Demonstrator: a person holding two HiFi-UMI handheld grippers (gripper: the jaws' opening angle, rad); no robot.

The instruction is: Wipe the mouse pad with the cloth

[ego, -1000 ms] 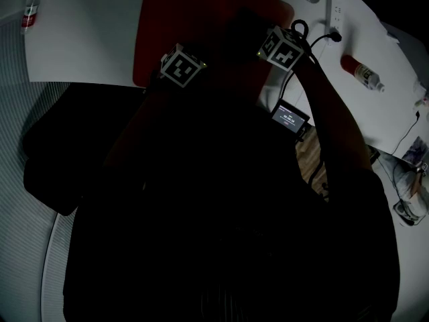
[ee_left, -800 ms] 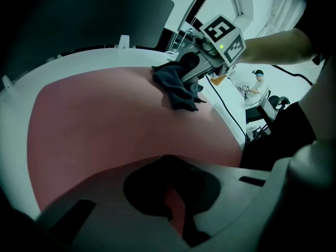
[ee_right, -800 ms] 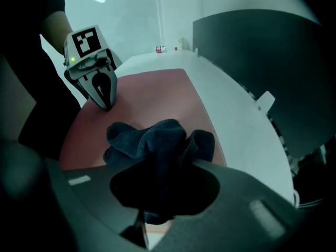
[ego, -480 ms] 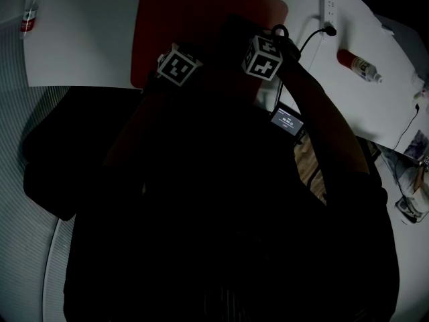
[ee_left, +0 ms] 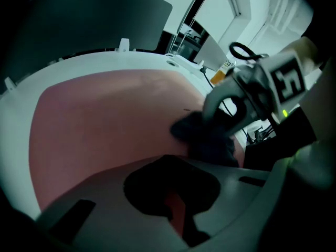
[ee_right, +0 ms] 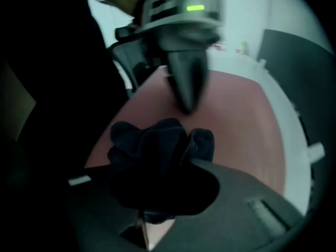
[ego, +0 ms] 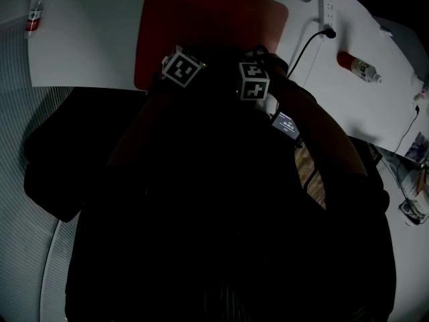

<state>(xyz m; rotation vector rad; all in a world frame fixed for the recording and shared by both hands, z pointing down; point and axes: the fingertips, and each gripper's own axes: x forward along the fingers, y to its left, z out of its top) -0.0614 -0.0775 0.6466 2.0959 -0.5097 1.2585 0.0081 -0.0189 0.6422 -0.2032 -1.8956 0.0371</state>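
Right hand-held gripper point(ee_right: 157, 196) has its 2 jaws clamped on a bunched dark cloth point(ee_right: 157, 146), which is pressed down on the red mouse pad point(ego: 214, 25) near the pad's edge closest to the person. Just beyond the cloth in the right gripper view, the left hand-held gripper point(ee_right: 186, 101) points down at the same pad with its jaws drawn together to 1 dark tip and nothing between them; the tip appears to meet the pad's surface, though contact cannot be confirmed. The left gripper view shows the cloth as a dark lump on the pad's right part, under the right hand-held gripper. The pad lies flat on a white desk point(ego: 87, 39). Seen from the head view, the 2 marker cubes, left point(ego: 182, 67) and right point(ego: 253, 80), sit close together over the pad's near edge, with the person's dark sleeves filling the lower frame. A white power strip point(ego: 328, 9) lies on the desk beyond the pad's right corner, with a black cable point(ego: 305, 45) running from it toward the right hand-held gripper. A bottle with a red band point(ego: 358, 66) lies on its side farther right, another bottle point(ego: 33, 15) sits at the desk's far left, and a small lit screen point(ego: 286, 125) shows below the right cube.
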